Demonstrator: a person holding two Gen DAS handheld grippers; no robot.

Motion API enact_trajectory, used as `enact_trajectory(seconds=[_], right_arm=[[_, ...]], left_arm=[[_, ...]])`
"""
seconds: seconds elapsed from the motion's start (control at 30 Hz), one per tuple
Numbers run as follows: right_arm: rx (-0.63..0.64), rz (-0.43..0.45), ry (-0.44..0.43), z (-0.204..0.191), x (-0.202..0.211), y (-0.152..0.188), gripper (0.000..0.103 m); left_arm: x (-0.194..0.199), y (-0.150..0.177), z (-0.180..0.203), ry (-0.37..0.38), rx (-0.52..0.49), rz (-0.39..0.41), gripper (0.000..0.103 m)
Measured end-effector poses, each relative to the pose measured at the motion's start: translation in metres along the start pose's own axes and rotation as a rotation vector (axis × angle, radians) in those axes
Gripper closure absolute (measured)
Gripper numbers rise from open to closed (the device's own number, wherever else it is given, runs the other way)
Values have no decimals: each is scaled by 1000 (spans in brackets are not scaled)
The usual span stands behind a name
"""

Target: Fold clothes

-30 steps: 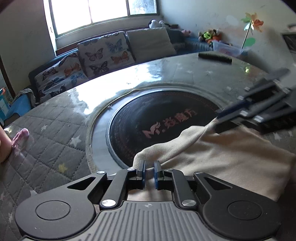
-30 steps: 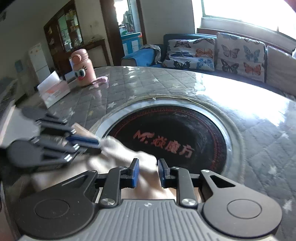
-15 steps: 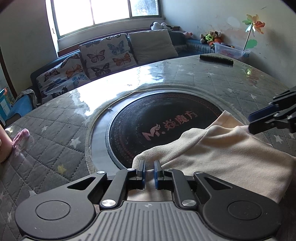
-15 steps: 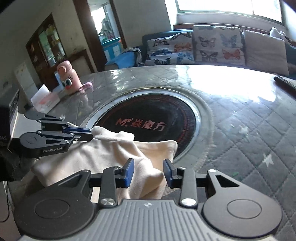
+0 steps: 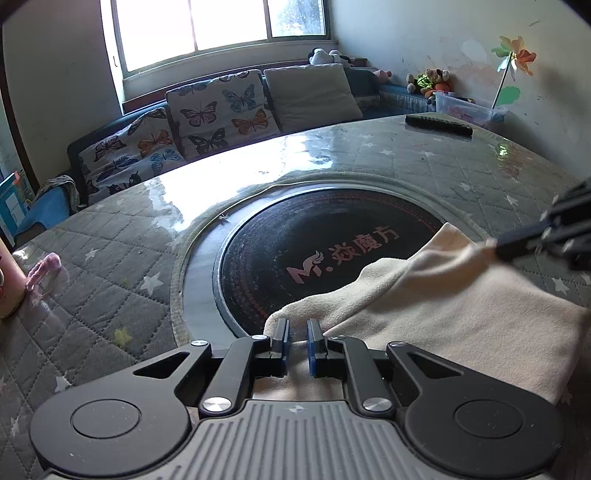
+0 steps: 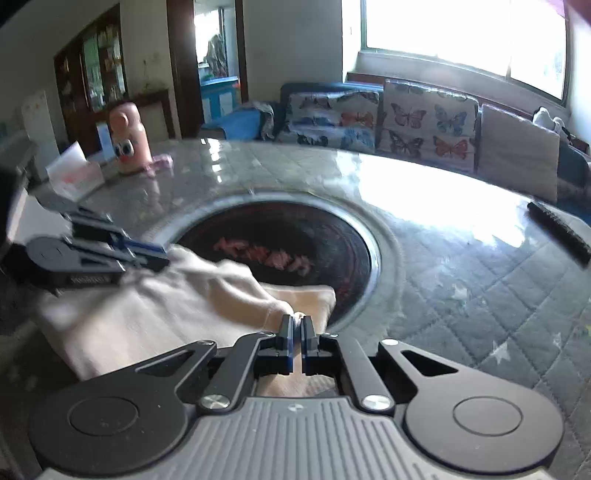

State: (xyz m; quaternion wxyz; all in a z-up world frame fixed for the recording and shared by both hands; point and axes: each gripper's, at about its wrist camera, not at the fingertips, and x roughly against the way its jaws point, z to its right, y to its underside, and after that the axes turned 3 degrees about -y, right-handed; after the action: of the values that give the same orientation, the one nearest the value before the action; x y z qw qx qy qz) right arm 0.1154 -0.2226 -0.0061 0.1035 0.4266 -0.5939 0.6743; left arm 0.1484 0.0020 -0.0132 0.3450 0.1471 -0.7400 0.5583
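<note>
Two narrow pinches on one cream garment (image 5: 443, 306), spread over the near edge of the round table (image 5: 110, 258) and lapping onto its black inset disc (image 5: 332, 229). Left gripper (image 5: 298, 332) nearly closed, cloth edge between the pads. Right gripper (image 6: 297, 326) clamped tight on a raised fold, blurred. Well apart from the cloth: pink bottle (image 6: 129, 140) beside a tissue box (image 6: 74, 173), and a black remote (image 5: 438, 124) near the far rim. Grey quilted cover with stars, glossy on top. Beyond, butterfly cushions (image 5: 221, 110) under a bright window (image 5: 221, 29), and a pinwheel (image 5: 515, 55) against the wall.
</note>
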Motion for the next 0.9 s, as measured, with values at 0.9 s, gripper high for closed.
enact_trajectory(seconds=[0.9], right_arm=[[-11,-3,-146,-19,-34,-31,91]], left_arm=[[44,16,9,13,-33,57,76]])
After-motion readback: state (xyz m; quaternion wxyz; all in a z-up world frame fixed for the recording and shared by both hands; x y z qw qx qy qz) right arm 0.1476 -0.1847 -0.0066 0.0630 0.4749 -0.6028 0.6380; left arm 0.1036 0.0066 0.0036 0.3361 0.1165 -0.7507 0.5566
